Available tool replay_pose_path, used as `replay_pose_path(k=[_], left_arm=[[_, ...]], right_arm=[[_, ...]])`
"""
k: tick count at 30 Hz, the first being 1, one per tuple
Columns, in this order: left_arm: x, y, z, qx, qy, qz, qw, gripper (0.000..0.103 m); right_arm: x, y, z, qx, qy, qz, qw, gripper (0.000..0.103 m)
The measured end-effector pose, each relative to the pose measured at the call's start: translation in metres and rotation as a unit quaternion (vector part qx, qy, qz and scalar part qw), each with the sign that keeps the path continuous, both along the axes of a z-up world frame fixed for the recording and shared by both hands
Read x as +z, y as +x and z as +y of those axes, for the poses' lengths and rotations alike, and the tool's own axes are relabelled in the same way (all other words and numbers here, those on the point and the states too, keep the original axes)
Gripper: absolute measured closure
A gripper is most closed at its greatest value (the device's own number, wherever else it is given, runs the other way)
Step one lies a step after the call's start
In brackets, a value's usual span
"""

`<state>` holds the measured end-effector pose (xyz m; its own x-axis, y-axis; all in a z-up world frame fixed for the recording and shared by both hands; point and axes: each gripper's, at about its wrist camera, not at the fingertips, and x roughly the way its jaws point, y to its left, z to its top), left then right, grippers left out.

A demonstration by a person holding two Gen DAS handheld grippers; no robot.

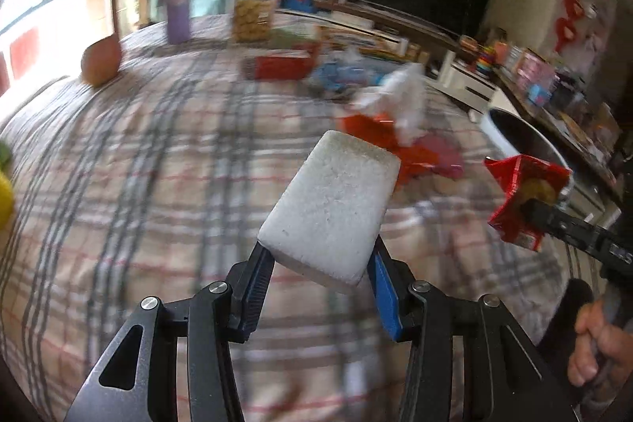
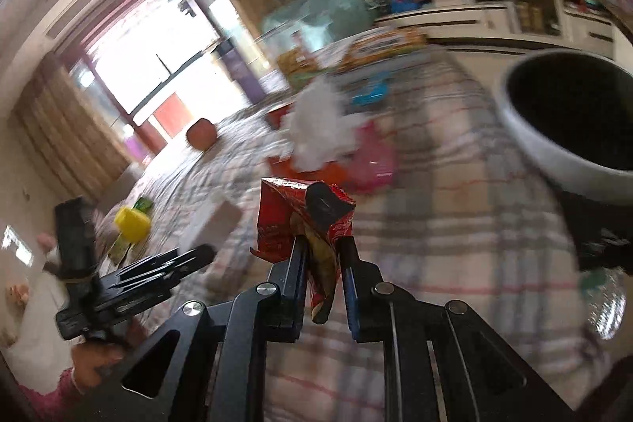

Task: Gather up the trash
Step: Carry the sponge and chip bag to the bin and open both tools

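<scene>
My left gripper (image 1: 320, 250) is shut on a white foam block (image 1: 336, 200) and holds it above the plaid tablecloth (image 1: 158, 153). In the right wrist view my right gripper (image 2: 324, 244) is shut on a crumpled red snack wrapper (image 2: 285, 220). From the left wrist view that wrapper (image 1: 522, 192) hangs at the right, near a white bin with a dark inside (image 1: 514, 129). The bin (image 2: 526, 133) stands at the upper right of the right wrist view. A pile of trash lies on the cloth between them: white tissue (image 1: 403, 97), red wrappers (image 1: 376, 129) and a pink wrapper (image 2: 376, 157).
An orange fruit (image 1: 101, 60), a purple box (image 1: 178, 6), a jar of biscuits (image 1: 251, 6) and a red box (image 1: 281, 64) sit at the table's far side. A yellow object (image 2: 132, 222) lies near the left gripper (image 2: 198, 256). A hand (image 1: 597, 347) grips the right tool.
</scene>
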<state>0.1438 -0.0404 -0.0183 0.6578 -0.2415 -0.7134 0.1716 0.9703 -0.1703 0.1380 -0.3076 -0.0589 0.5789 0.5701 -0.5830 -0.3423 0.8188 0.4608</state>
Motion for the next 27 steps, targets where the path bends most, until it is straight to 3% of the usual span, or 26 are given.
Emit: replay_pose_path(k=[11,27], left_arm=[[0.02,0.021,-0.088,-0.103,0.007,-0.019,0.9944,0.057],[0.016,0.074,-0.158,-0.152,0.013,-0.02,0.9882,0.057]], right_arm=[[0.023,0.007,-0.08,-0.09,-0.004,-0.03,0.995,0.087],[0.029,0.023,-0.14,-0.152,-0.022,-0.036,0.987,0.087]])
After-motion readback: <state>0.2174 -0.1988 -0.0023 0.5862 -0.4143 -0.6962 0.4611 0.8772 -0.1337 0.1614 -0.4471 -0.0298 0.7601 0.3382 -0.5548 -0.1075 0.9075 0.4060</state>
